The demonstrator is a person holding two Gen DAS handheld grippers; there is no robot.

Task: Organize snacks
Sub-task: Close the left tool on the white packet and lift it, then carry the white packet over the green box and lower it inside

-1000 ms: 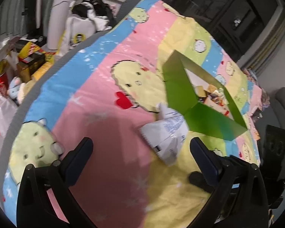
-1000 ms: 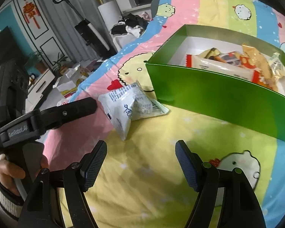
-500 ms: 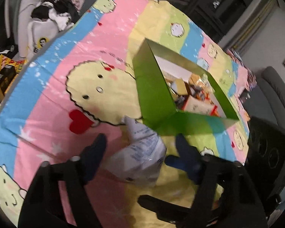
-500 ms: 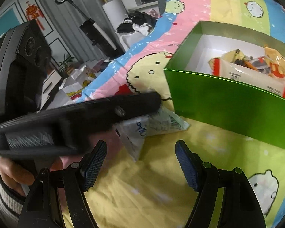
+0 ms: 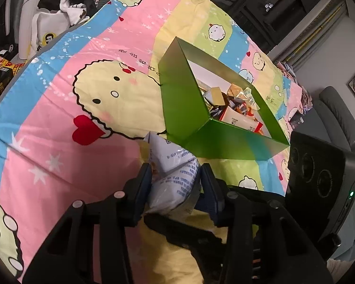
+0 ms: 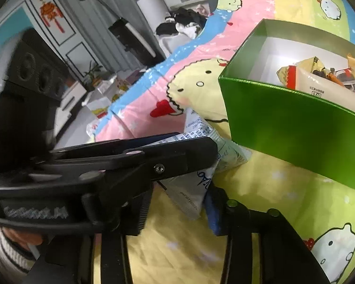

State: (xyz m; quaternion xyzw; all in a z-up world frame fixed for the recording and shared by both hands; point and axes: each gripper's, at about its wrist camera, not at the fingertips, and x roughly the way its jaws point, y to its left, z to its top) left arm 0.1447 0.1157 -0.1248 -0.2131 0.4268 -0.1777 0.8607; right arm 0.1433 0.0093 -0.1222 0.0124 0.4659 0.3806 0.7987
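Note:
A white snack packet (image 5: 175, 175) lies on the cartoon bedspread just in front of the green box's (image 5: 184, 113) near corner. My left gripper (image 5: 176, 184) has its jaws closing, and both blue pads squeeze the packet's middle. In the right wrist view the left gripper (image 6: 196, 140) crosses from the left over the packet (image 6: 191, 189). My right gripper (image 6: 179, 198) is also closing on the packet's lower corner. Its right pad (image 6: 211, 209) touches the wrapper, while its left finger is hidden behind the left gripper. The box (image 6: 284, 130) holds several wrapped snacks (image 6: 319, 80).
The bedspread (image 5: 59, 130) drops off at its left edge toward floor clutter (image 5: 0, 71) and a pile of clothes (image 5: 66, 2). A grey armchair (image 5: 336, 113) stands at the right. A hand in a striped sleeve (image 6: 9, 248) holds the left gripper.
Both grippers have moved in on the packet and narrowed their jaws around it. The left gripper, wide open a second ago, now pinches the packet. The box has stayed put.

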